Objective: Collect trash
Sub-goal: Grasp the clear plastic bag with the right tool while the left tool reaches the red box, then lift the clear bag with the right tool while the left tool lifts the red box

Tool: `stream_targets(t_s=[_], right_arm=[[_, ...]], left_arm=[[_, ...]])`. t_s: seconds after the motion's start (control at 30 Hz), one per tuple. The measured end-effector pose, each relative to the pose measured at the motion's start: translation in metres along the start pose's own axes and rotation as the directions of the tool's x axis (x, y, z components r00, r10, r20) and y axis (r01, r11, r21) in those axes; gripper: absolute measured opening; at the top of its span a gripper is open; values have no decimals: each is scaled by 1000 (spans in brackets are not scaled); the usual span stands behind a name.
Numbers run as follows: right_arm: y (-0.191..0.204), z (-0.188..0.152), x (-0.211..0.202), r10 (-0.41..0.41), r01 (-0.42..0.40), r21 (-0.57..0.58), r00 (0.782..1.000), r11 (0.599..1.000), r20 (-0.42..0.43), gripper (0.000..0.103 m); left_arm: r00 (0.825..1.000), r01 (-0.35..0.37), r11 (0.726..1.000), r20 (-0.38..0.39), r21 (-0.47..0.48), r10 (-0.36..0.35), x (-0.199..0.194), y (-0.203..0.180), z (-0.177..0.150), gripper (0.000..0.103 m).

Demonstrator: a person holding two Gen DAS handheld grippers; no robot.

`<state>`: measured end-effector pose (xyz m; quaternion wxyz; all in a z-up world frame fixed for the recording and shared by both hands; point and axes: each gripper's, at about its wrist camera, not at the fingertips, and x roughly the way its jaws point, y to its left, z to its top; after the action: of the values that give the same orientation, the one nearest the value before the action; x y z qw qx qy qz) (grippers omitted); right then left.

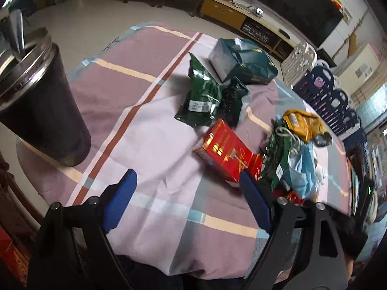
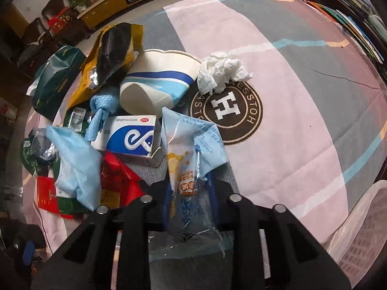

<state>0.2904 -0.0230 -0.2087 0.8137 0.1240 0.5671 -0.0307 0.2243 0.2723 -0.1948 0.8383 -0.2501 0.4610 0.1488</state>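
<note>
The right gripper (image 2: pixel 189 183) is seen w/ its blue fingers (image 2: pixel 212 183) pinching a clear plastic wrapper (image 2: pixel 191 149), pale blue w/ orange print. The wrapper's long axis runs near-to-far along the fingers: its clear end is crumpled back toward the camera, its blue end is fanned out beyond the fingertips over the tablecloth (image 2: pixel 302 96).

Just far-left of the wrapper a blue-and-white medicine box (image 2: pixel 131 136) is laid flat, long axis approx. left-right. Behind it a paper cup (image 2: pixel 157 82) is tipped on its side, base toward the near-left, mouth toward the far-right. A crumpled white tissue (image 2: pixel 221 71) is found just right of the cup's rim. A yellow foil bag (image 2: pixel 108 55), a dark green bag (image 2: pixel 55 79), a blue face mask (image 2: pixel 75 159) and red packaging (image 2: pixel 118 181) are piled at left. A white basket (image 2: pixel 362 229) is seen at the near right edge.

In the left wrist view, the left gripper (image 1: pixel 186 200) is held w/ fingers (image 1: pixel 121 200) spread wide, nothing btwn them, above bare cloth. A red box (image 1: pixel 225 154) is laid just beyond the right fingertip, long axis running diagonally from far-left to near-right. Green packets (image 1: pixel 200 96) are scattered farther off. A dark bin w/ a metal rim (image 1: pixel 46 111) is stood upright at far left on the table.
</note>
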Motion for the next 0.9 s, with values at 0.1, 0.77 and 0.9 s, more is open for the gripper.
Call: stream_targets(t_s=[0.1,0.77,0.9], right_arm=[[-8,-21,-26,-39,43,-52,995,998,88,23],[-11,-53,-29,-129,166,-213,975,963,179,29],[-7,-53,-25,-150,194,-235,970,952,191,36]], left_arm=[[999,-13,998,-50,-63,10,14,7,12,83],[945,-221,972,-231,80,234,123,-97,34,92],[946,-251,956,-171,150,275,122,-110,25,79]])
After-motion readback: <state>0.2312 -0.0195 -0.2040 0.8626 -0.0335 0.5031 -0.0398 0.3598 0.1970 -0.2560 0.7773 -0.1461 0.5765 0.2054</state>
